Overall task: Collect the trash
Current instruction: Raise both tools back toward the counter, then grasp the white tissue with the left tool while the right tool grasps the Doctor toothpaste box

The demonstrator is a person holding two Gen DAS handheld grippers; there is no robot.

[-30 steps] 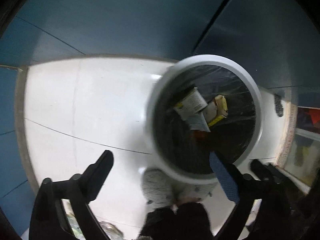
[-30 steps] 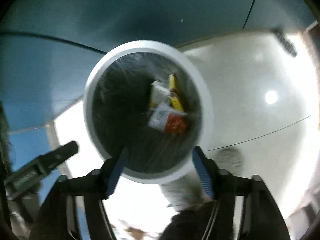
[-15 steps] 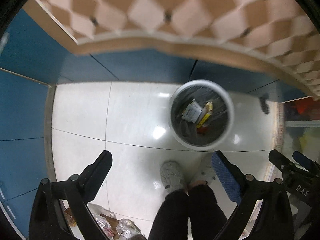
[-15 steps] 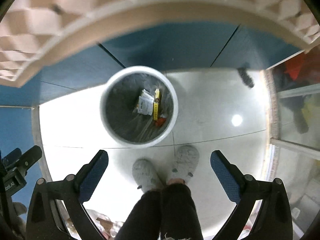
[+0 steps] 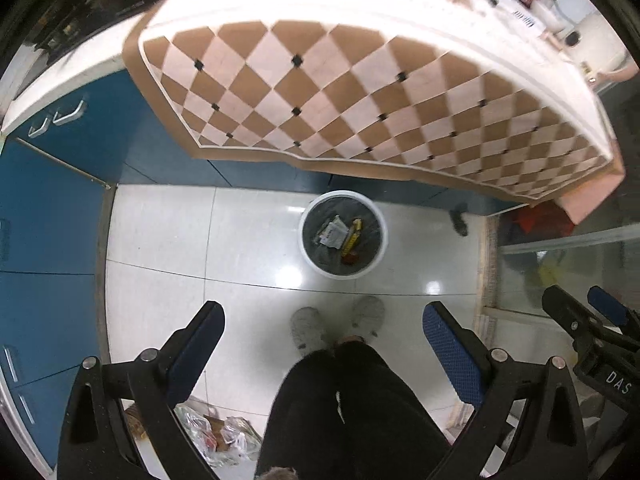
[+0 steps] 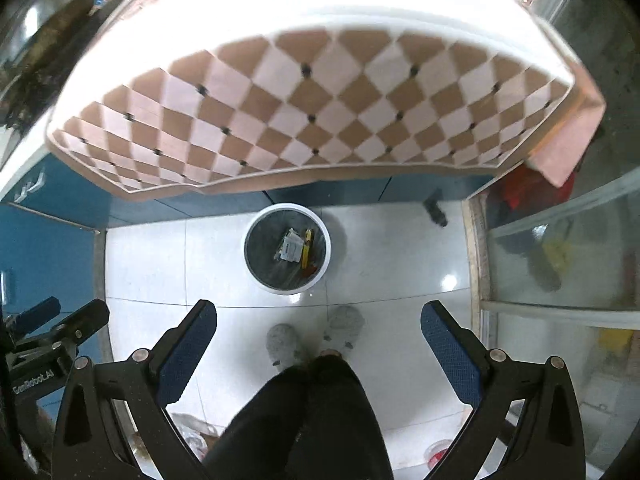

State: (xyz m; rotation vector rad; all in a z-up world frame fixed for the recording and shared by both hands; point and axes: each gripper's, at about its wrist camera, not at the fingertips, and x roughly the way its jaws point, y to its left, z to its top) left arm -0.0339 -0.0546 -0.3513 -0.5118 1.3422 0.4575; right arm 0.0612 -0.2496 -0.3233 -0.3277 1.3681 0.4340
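With both the left gripper (image 5: 322, 330) and right gripper (image 6: 318, 322) spread apart and empty, we hover above the trash bin (image 5: 343, 236) at twelve o'clock, its wrappers (image 5: 334, 234) dropped in, and should next seek more litter.

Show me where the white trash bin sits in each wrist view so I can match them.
Left wrist: white trash bin just right of centre, on the floor.
Right wrist: bin slightly left of centre.
Shared landmark: checkered tablecloth hanging just above the bin in both.
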